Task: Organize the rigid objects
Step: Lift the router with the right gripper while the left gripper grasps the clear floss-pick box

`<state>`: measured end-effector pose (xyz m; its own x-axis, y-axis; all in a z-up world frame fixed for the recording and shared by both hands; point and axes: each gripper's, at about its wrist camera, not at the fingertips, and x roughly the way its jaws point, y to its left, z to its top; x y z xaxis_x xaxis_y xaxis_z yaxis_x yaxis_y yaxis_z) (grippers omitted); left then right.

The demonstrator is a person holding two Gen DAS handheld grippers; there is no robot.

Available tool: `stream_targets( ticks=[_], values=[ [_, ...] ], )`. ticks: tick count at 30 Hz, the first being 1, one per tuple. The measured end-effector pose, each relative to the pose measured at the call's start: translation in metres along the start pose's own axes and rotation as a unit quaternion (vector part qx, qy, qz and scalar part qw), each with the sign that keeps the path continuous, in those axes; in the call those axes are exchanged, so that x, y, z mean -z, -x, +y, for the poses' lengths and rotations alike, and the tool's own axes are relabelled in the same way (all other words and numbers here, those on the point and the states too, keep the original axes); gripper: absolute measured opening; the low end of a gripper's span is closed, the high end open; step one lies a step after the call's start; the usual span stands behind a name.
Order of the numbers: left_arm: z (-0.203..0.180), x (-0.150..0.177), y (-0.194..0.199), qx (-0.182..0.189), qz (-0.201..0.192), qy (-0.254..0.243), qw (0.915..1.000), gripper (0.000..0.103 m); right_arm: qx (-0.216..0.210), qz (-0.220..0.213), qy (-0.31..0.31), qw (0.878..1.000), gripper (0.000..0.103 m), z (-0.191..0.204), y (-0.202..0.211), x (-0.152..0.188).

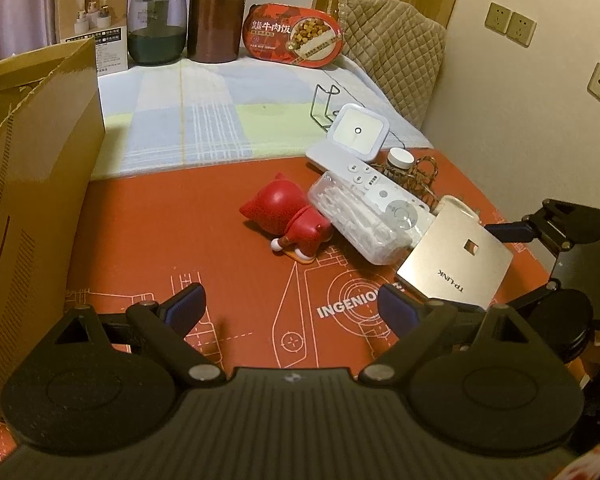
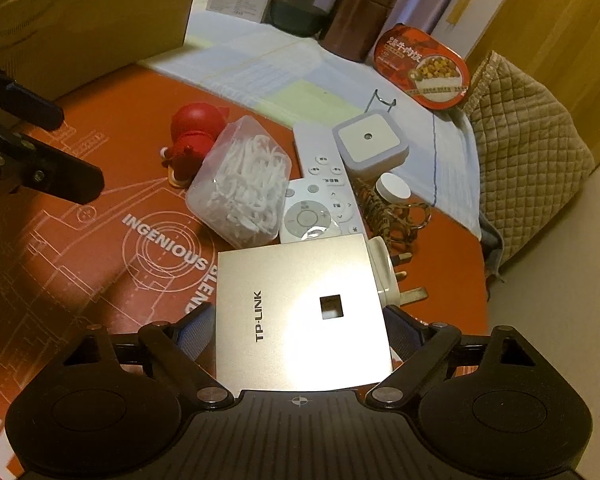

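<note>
A silver TP-LINK panel (image 2: 300,308) lies at the near end of a pile on the red mat (image 2: 100,248). My right gripper (image 2: 300,328) is shut on it, one pad on each side edge. Behind it sit a white plug adapter (image 2: 384,268), a white remote (image 2: 324,184), a clear tub of white pieces (image 2: 244,184), a red figurine (image 2: 192,136) and a square white night light (image 2: 370,140). In the left wrist view my left gripper (image 1: 292,304) hovers open over the bare mat (image 1: 160,220), short of the figurine (image 1: 288,224). To its right is the panel (image 1: 456,268).
A large open cardboard box (image 1: 40,180) stands at the left edge. At the back are a green jar (image 1: 156,24), a brown canister (image 1: 216,16) and a red food tub (image 1: 292,36). A quilted chair back (image 1: 392,52) and the wall close off the right.
</note>
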<state>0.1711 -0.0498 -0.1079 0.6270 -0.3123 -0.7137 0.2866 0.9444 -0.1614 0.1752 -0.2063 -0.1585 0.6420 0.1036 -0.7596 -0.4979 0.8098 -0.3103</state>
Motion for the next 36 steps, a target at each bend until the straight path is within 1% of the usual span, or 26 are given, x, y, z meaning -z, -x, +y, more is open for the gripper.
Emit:
stream_targets(
  ticks=[6,11,19,22,27,29,31,34,36],
  values=[
    [0.003,-0.001,0.001,-0.002,-0.006,0.011,0.9999,0.090,-0.002,-0.022,-0.038,0.999,0.086,-0.007,0.013,-0.001],
    [0.004,-0.003,0.003,-0.006,-0.012,0.014,0.9998,0.090,-0.016,-0.037,-0.079,0.996,0.086,-0.014,0.022,-0.002],
    [0.000,-0.007,-0.003,-0.004,-0.017,0.013,0.9998,0.090,-0.008,-0.063,-0.130,0.990,0.086,-0.033,0.034,-0.005],
    [-0.006,-0.012,-0.009,0.007,-0.024,0.007,0.9997,0.090,-0.003,-0.067,-0.144,0.987,0.086,-0.040,0.037,-0.006],
    [-0.022,-0.020,-0.022,0.028,-0.028,-0.009,0.9992,0.079,0.011,-0.070,-0.166,0.984,0.086,-0.054,0.039,-0.004],
    [-0.031,-0.022,-0.028,0.033,-0.030,-0.025,0.9987,0.077,0.015,-0.068,-0.176,0.982,0.086,-0.060,0.040,-0.001],
    [-0.041,-0.026,-0.032,0.041,-0.041,-0.070,0.9959,0.077,0.018,-0.065,-0.182,0.981,0.086,-0.064,0.039,0.001],
    [-0.051,-0.032,-0.041,0.048,-0.041,-0.137,0.9886,0.079,0.018,-0.063,-0.189,0.980,0.086,-0.069,0.040,0.005],
    [-0.053,-0.037,-0.048,0.051,-0.035,-0.171,0.9833,0.084,0.017,-0.063,-0.192,0.979,0.086,-0.071,0.041,0.007]
  ],
)
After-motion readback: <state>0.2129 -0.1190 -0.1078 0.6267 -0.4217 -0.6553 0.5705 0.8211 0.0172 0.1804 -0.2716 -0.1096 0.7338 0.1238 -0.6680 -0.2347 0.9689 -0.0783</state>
